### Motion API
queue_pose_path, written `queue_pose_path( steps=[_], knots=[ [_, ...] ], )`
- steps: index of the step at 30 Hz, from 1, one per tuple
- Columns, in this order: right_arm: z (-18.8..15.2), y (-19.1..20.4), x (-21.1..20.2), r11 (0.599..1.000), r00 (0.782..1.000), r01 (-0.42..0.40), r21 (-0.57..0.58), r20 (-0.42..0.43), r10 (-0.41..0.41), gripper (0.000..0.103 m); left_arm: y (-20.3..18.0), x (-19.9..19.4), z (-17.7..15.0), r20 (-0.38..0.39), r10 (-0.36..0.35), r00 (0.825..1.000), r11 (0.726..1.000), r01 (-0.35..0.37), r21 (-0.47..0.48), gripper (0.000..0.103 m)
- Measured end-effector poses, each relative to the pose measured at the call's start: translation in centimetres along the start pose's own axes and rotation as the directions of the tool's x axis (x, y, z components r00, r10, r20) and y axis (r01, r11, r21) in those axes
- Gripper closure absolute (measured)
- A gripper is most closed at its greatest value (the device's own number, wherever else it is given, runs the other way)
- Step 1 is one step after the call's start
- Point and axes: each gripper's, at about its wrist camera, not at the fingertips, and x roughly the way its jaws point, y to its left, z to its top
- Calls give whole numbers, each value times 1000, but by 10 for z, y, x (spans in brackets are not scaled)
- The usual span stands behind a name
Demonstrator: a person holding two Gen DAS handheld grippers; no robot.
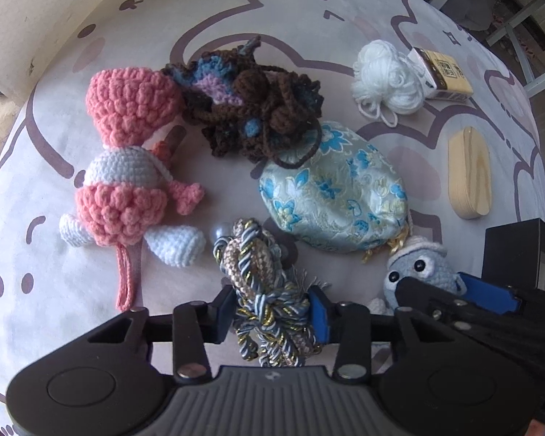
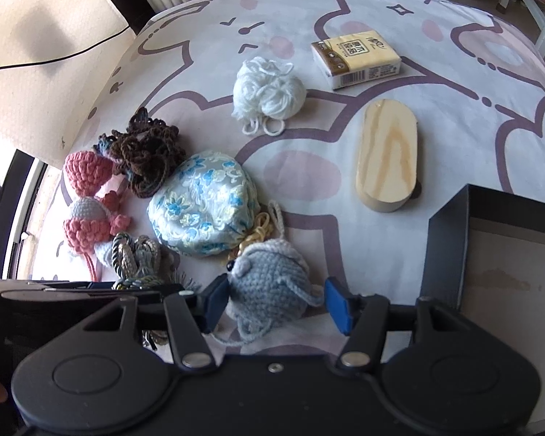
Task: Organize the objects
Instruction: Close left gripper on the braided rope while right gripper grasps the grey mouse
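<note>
My left gripper is shut on a blue, gold and beige cord tassel bundle at the table's near edge. My right gripper is open around a grey crocheted toy; the left pad touches it and the right pad stands a little apart. The toy also shows in the left wrist view, with the right gripper beside it. A pink and white crocheted doll, a brown crocheted piece and a blue floral satin pouch lie close behind.
A white yarn ball, a tissue pack and an oval wooden block lie further back on the patterned tablecloth. An open dark box stands at the right. A cream chair back is at the left.
</note>
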Motion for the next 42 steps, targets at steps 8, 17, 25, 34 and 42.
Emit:
queue_pose_path(
  steps=[8, 17, 25, 34, 42],
  knots=[
    [1, 12, 7, 1000, 1000, 19, -2, -16, -19, 53, 11, -6, -5, 11, 31, 999, 1000, -31, 6, 62],
    [4, 23, -23, 1000, 999, 9, 16, 38, -9, 54, 18, -39, -7, 79, -6, 997, 999, 8, -33, 63],
    [2, 25, -68, 999, 990, -4, 32, 139, 0, 54, 9, -90, -8, 199, -4, 980, 1000, 1, 16, 63],
    [-7, 21, -108, 999, 973, 16, 42, 230, -26, 54, -1, -128, -22, 301, -10, 953, 996, -19, 92, 63],
    [-14, 21, -136, 998, 955, 27, 48, 295, -40, 54, -4, -145, -35, 343, -16, 939, 990, -32, 134, 63]
  ],
)
